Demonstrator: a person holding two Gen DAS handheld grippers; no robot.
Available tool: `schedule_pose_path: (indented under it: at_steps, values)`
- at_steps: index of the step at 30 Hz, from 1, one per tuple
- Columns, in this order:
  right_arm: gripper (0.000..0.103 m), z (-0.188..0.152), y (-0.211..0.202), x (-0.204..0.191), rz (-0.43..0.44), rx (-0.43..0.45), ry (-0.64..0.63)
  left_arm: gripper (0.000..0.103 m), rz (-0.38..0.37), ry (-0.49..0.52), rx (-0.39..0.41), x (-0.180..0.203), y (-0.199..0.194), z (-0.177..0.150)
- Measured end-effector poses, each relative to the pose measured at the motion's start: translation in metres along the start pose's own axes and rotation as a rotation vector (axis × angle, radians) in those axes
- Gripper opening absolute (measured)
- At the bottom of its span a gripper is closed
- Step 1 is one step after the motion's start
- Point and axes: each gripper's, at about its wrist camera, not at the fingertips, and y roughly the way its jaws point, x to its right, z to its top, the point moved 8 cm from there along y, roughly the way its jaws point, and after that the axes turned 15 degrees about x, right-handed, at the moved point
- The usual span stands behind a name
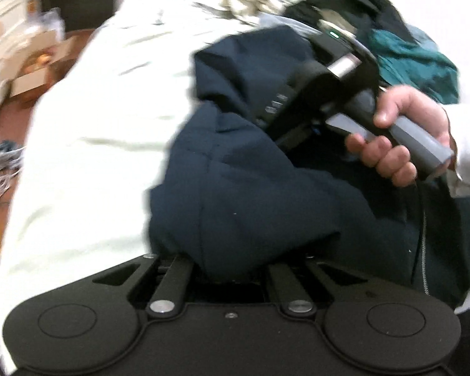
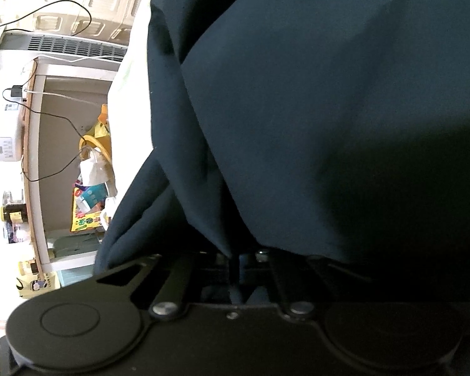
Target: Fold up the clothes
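The left hand-held gripper (image 1: 232, 269) is pinching the navy garment (image 1: 250, 188) over the pale bed (image 1: 78, 156), lifting an edge; the right hand-held gripper (image 2: 235, 269) is clamping another bunch, likely spreading it for folding.

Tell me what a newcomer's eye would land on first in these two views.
The navy garment fills the middle of both views, bunched up on a pale sheet and drawn into each gripper's closed jaws. In the left wrist view, a hand at the right holds the right gripper buried in the cloth. Behind it, at the top right, lies a heap of teal and dark clothes.
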Motion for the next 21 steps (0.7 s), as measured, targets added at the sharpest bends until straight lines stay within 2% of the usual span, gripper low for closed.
schedule_pose_path:
  at_steps: [4,8,12,13,17,21]
  values:
    - [0.002,0.002,0.001,-0.004,-0.02,0.004,-0.023,0.0,0.078,-0.044,0.016,-0.019,-0.042,-0.014]
    - [0.001,0.003,0.003,-0.007,-0.04,0.006,-0.032,0.0,0.197,-0.105,0.03,-0.035,-0.066,-0.023]
    - [0.002,0.004,0.004,-0.014,-0.057,0.008,-0.05,0.0,0.243,-0.142,0.011,-0.05,-0.083,-0.035]
    - [0.002,0.005,0.004,-0.014,-0.056,0.006,-0.061,0.0,0.244,-0.159,0.012,-0.053,-0.085,-0.037]
    - [0.002,0.007,0.004,-0.012,-0.048,-0.004,-0.041,0.0,0.168,-0.246,0.067,-0.052,-0.074,-0.031]
    - [0.002,0.006,0.0,-0.008,-0.047,-0.009,-0.042,0.004,0.044,-0.283,0.041,-0.041,-0.047,-0.033]
